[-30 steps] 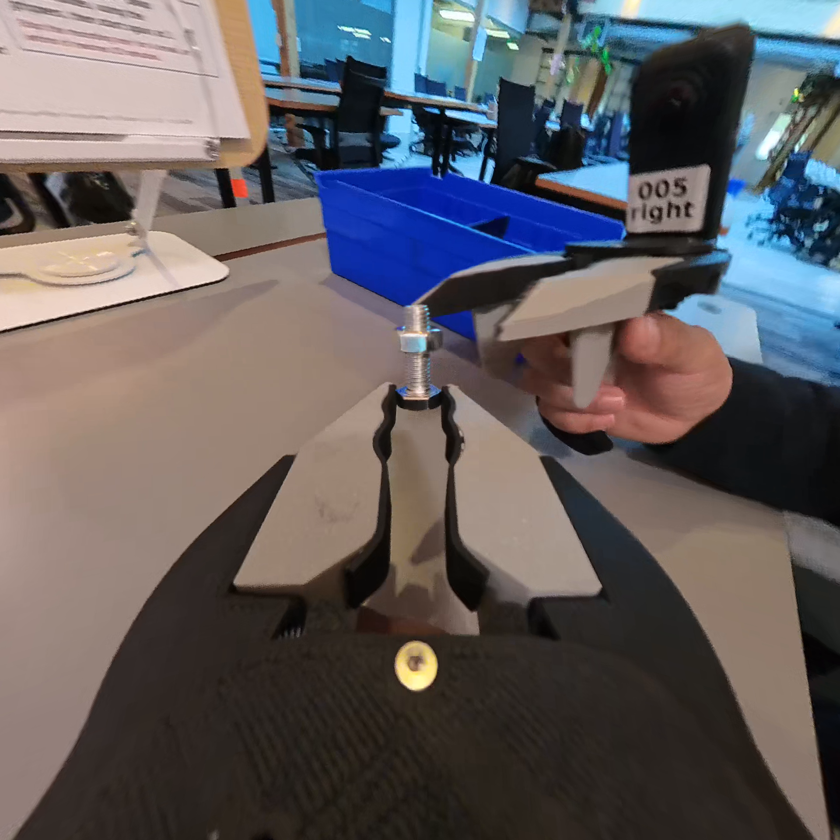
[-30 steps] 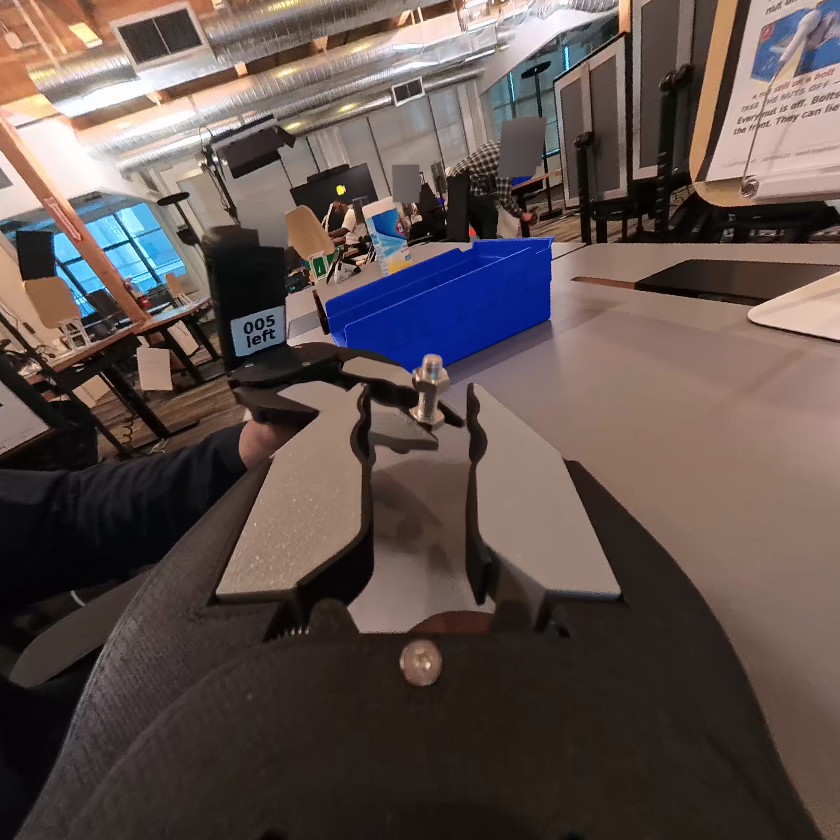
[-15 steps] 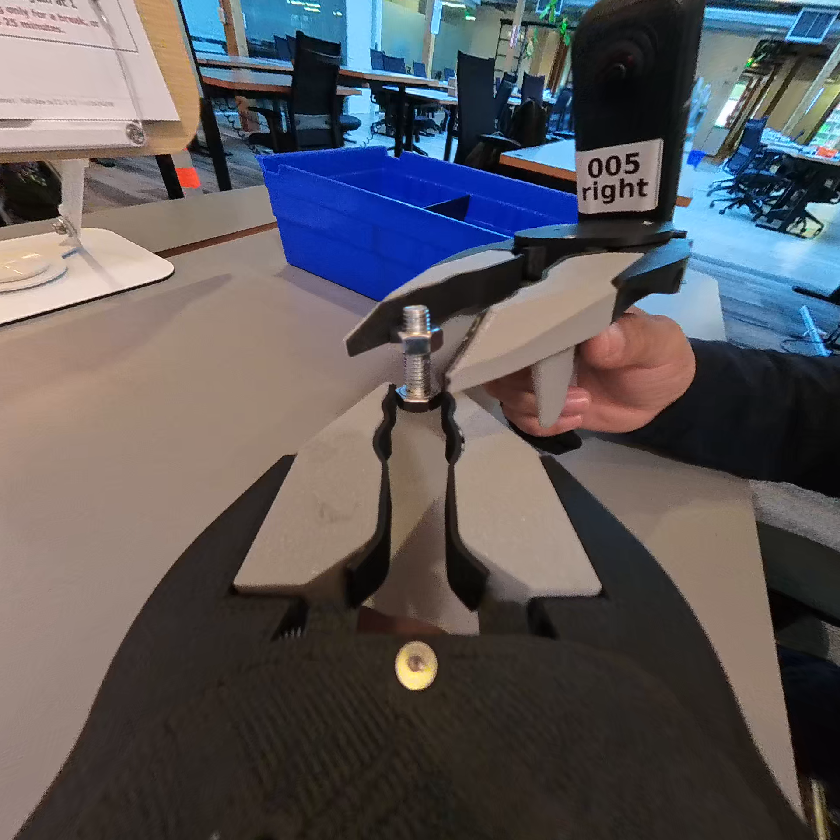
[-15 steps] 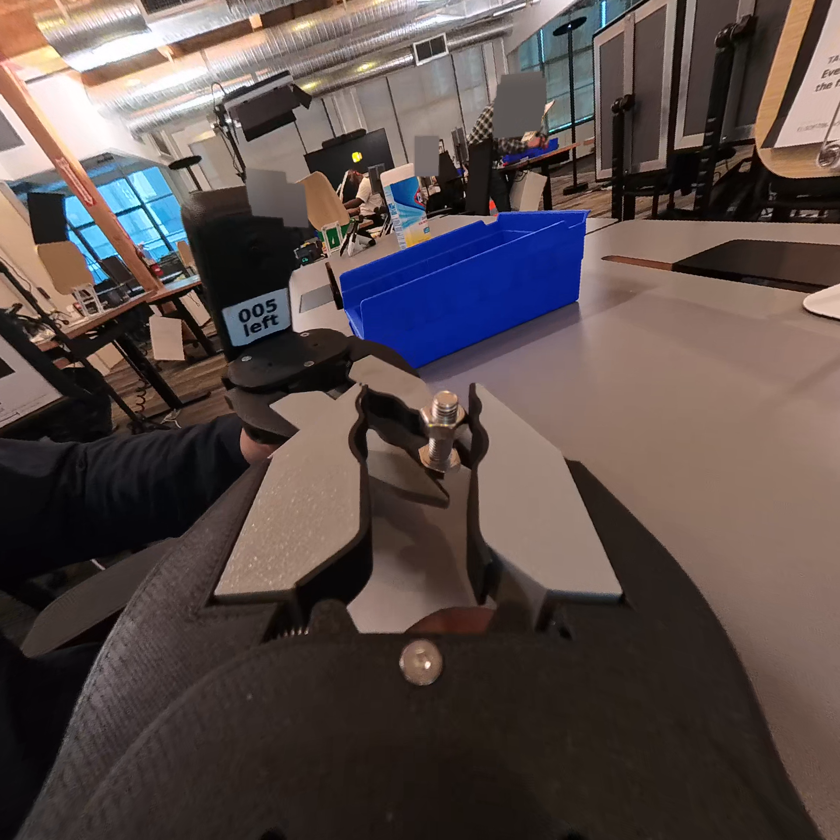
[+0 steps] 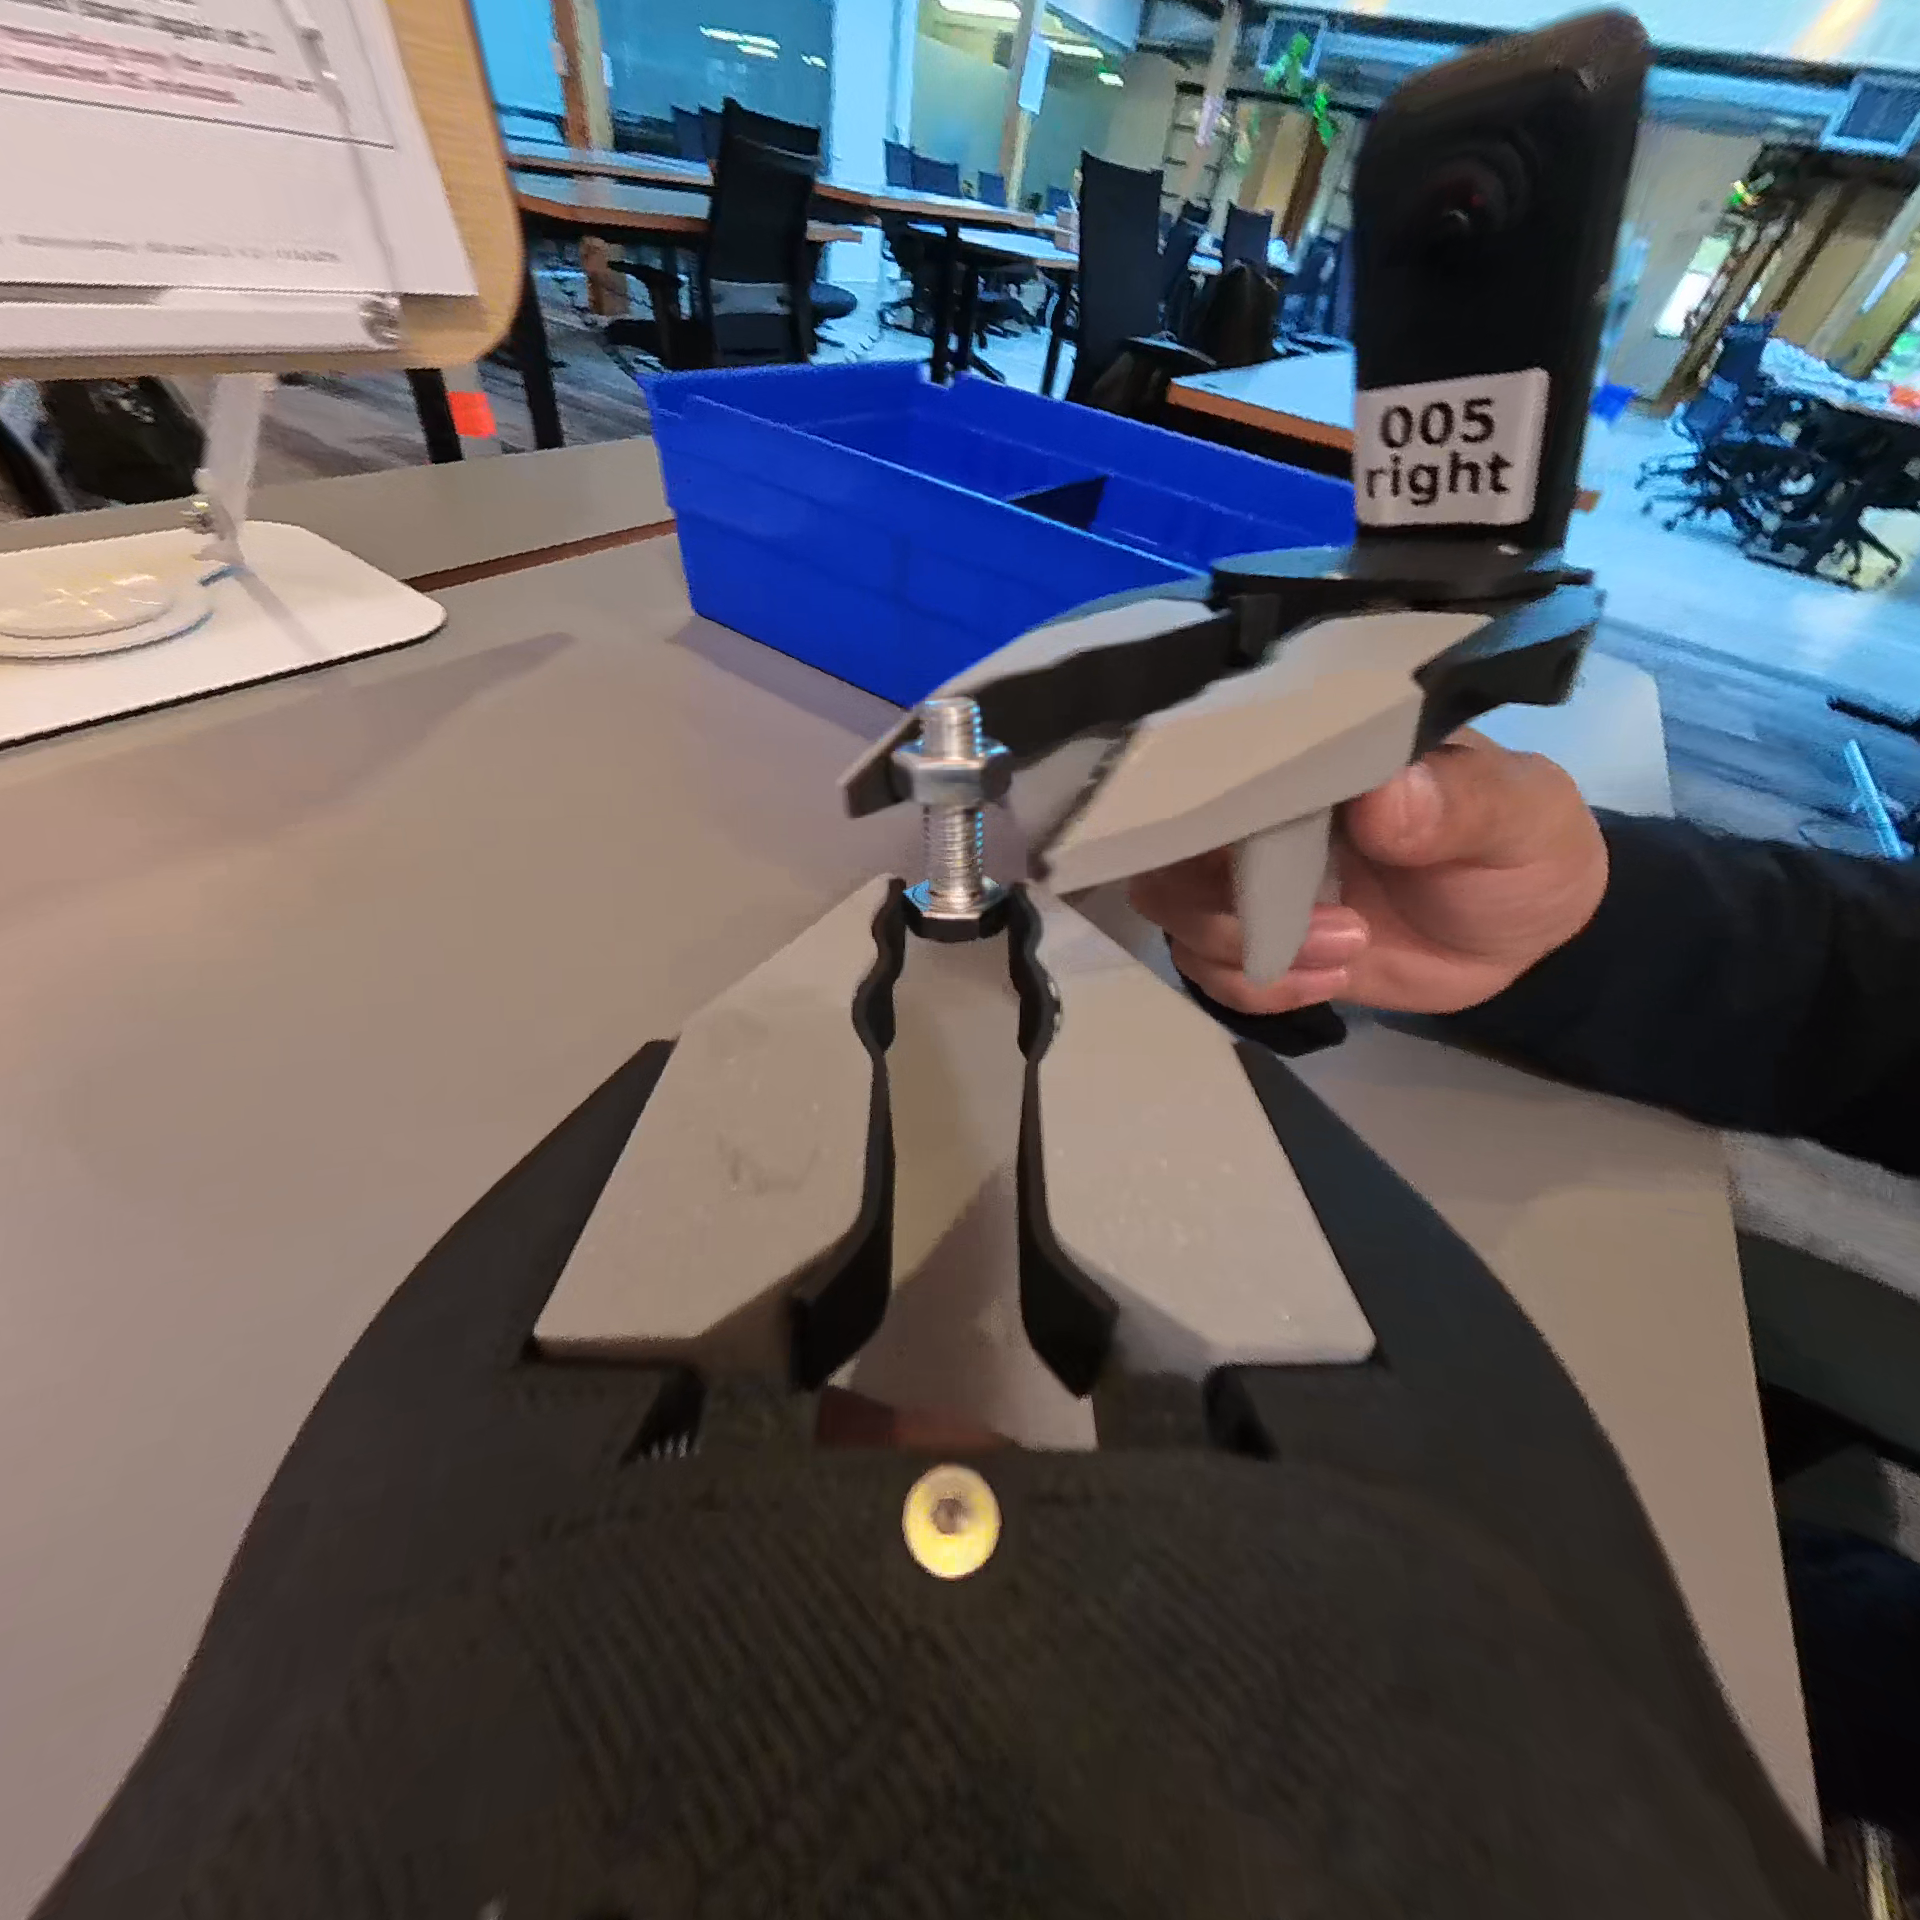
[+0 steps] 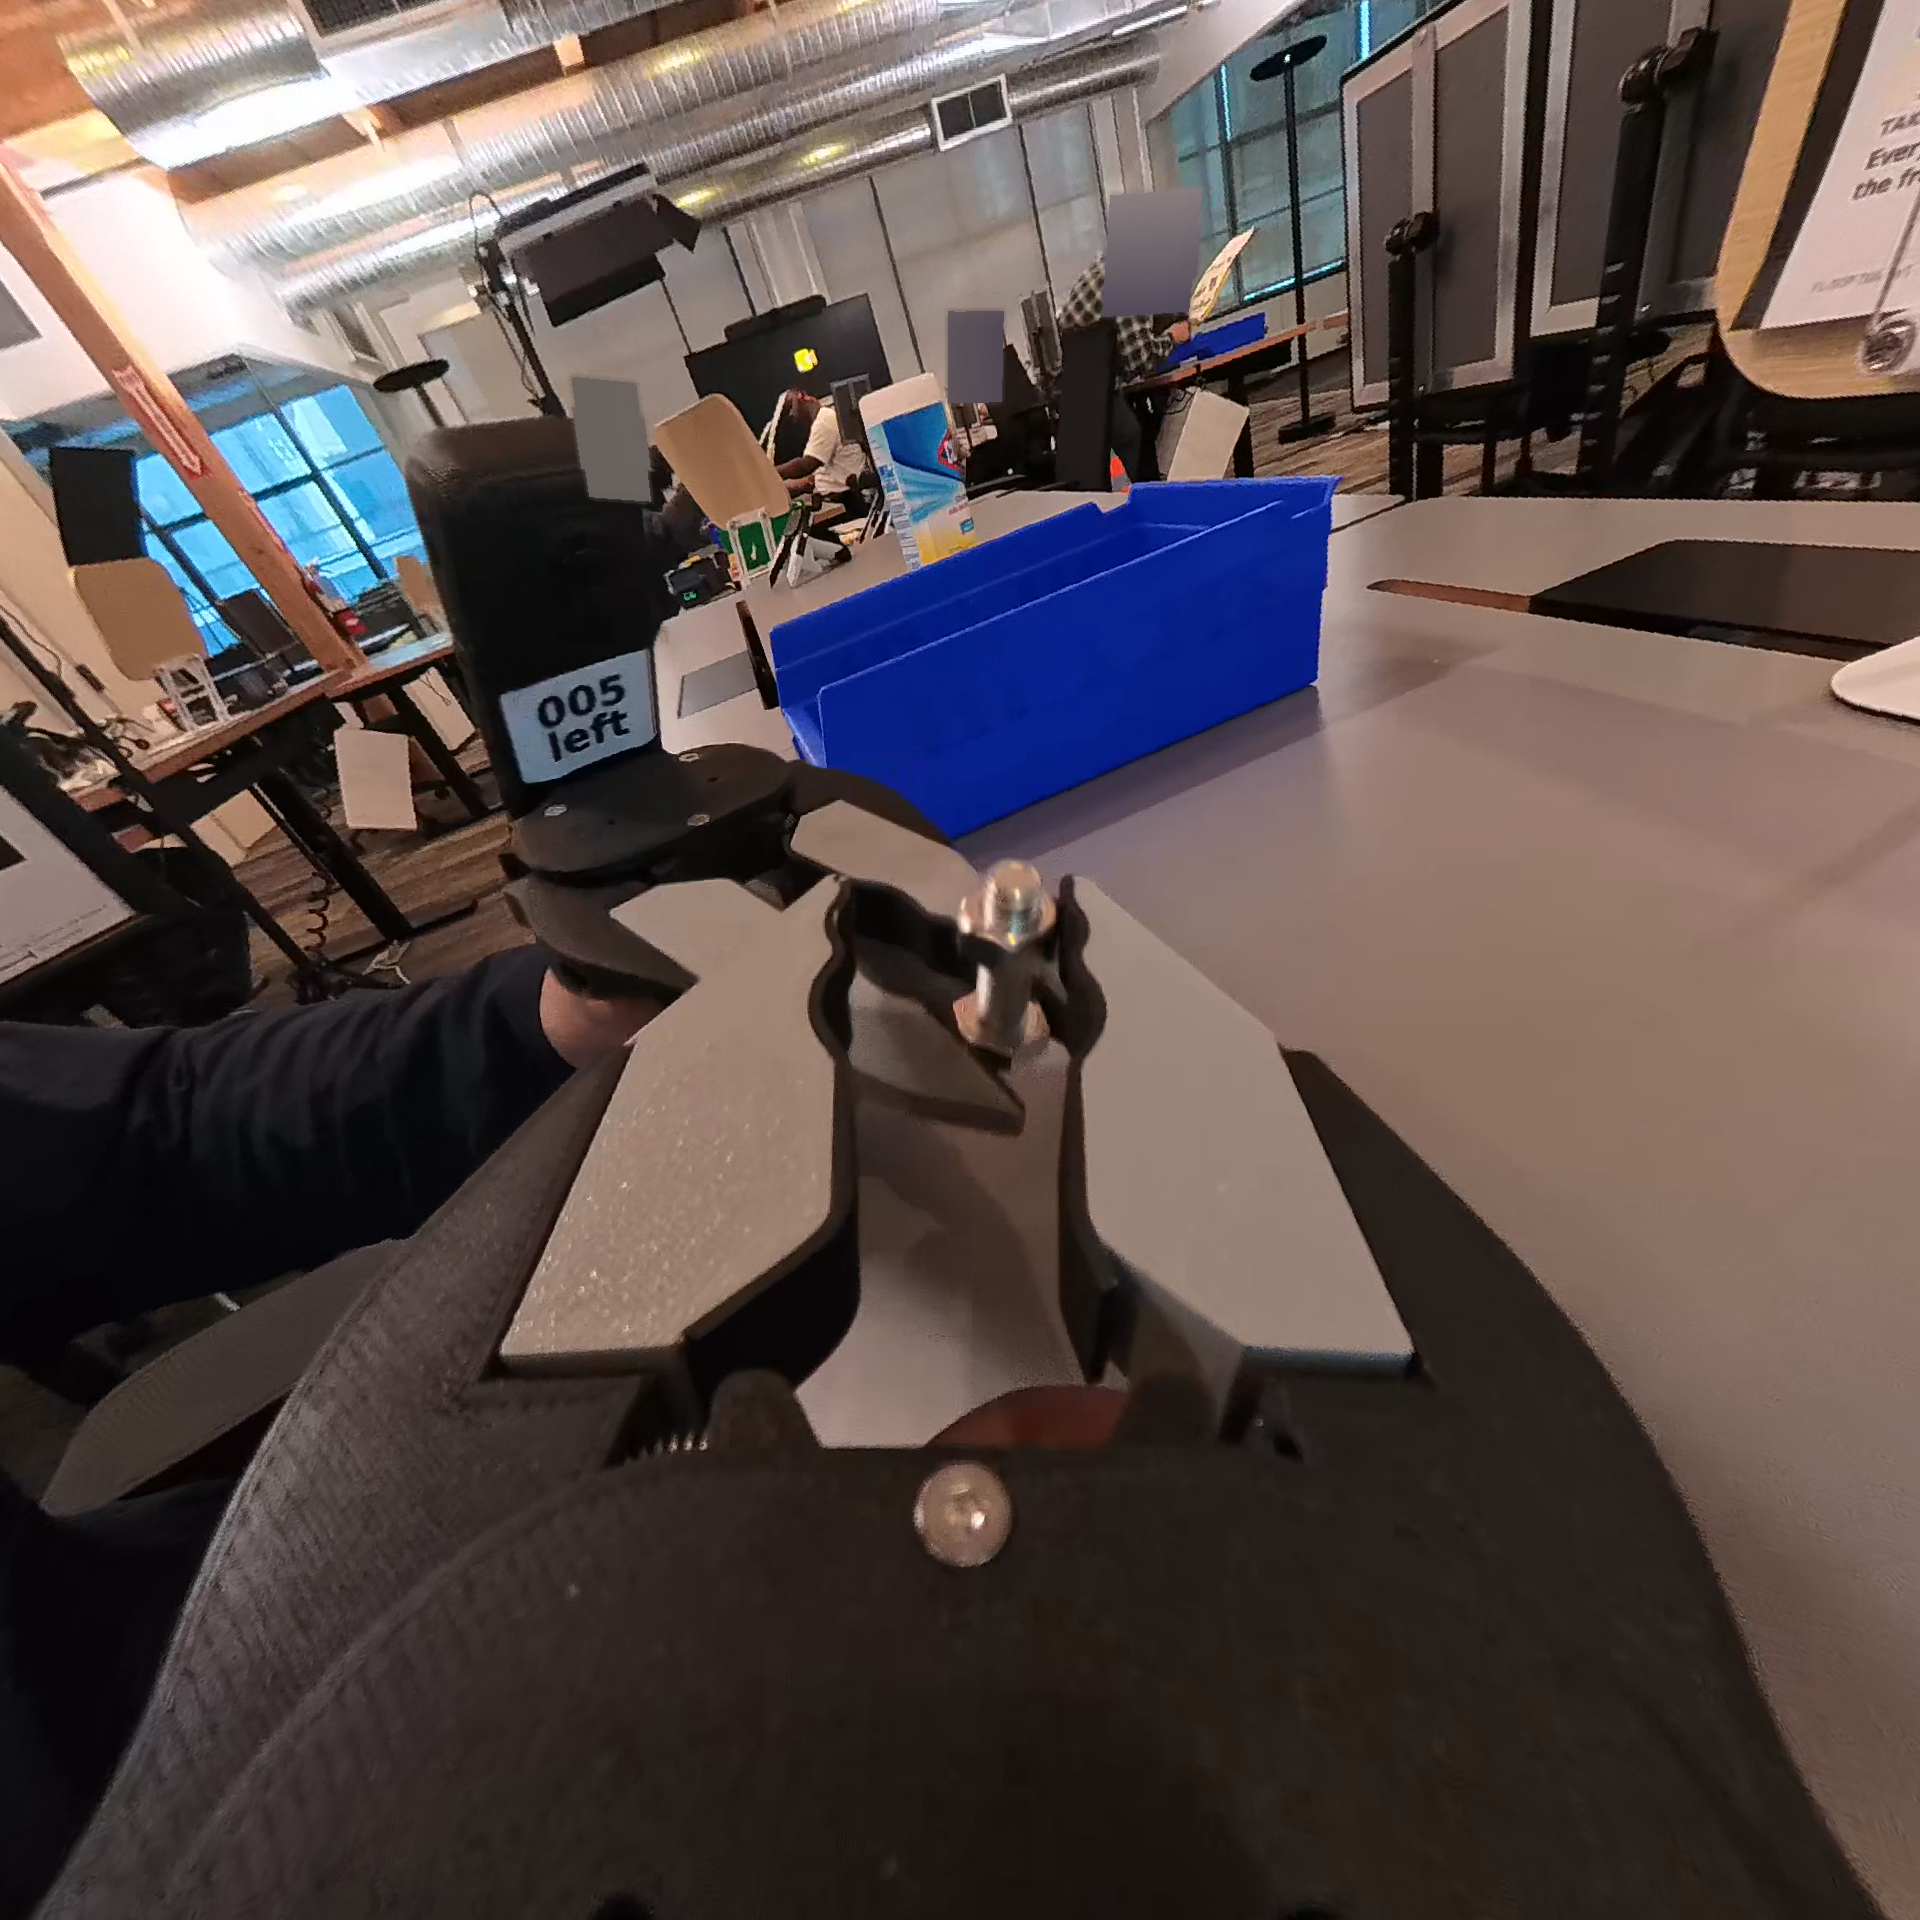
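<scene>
A silver bolt (image 5: 953, 842) stands upright with a hex nut (image 5: 951, 771) threaded near its top. My left gripper (image 5: 953, 920) is shut on the bolt's head and holds it above the grey table (image 5: 312, 935). My right gripper (image 6: 951, 914) is open, with its fingers on either side of the nut (image 6: 1003, 925); the nut lies against the right finger (image 6: 1101, 966). The bolt (image 6: 1000, 987) and the left gripper (image 6: 992, 1049) also show in the right wrist view. In the left wrist view the right gripper (image 5: 956, 821) comes in from the right, held by a hand (image 5: 1455, 883).
A blue bin (image 5: 935, 540) stands on the table behind the grippers; it also shows in the right wrist view (image 6: 1039, 675). A sign holder (image 5: 208, 156) on a white base (image 5: 208, 623) stands at the far left. A wipes canister (image 6: 920, 468) stands beyond the bin. People sit at desks far behind. Left and right tips are no more than a few centimetres apart.
My right gripper has moved in so that the nut now sits between its open fingers, close to the right one. My left gripper has kept hold of the bolt.
</scene>
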Demonstrator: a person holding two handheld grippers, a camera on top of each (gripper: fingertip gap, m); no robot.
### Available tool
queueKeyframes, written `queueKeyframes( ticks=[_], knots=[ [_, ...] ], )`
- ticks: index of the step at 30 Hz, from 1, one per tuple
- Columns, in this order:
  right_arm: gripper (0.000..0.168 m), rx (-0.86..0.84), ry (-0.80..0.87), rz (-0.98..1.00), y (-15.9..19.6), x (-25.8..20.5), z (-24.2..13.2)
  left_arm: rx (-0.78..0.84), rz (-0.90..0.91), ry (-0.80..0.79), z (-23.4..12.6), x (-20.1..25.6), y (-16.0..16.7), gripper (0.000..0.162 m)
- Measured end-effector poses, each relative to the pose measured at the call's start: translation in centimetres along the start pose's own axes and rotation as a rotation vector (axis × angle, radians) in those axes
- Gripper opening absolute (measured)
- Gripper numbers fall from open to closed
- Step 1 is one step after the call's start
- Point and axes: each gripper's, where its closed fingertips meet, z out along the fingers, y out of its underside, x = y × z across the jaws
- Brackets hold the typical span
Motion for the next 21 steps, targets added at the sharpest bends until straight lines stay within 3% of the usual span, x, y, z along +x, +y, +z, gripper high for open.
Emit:
queueKeyframes(
  ticks=[5, 12, 18, 21],
  knots=[
    [0.038, 0.001, 0.013, -0.007, -0.2, 0.2, -0.2, -0.028, 0.055, -0.003, 0.4, 0.6, 0.4, 0.017],
    [0.035, 0.025, 0.008, 0.001, -0.7, 0.2, -0.8, 0.049, -0.058, -0.037, -1.0, -1.4, -1.0, 0.017],
    [0.034, -0.014, 0.003, -0.018, 0.2, -0.2, 0.1, -0.021, 0.016, 0.044, 0.3, 1.2, 0.3, 0.017],
    [0.036, -0.001, 0.016, -0.013, -0.2, 0.2, -0.2, -0.028, 0.036, 0.007, 0.3, 0.7, 0.4, 0.017]
  ],
)
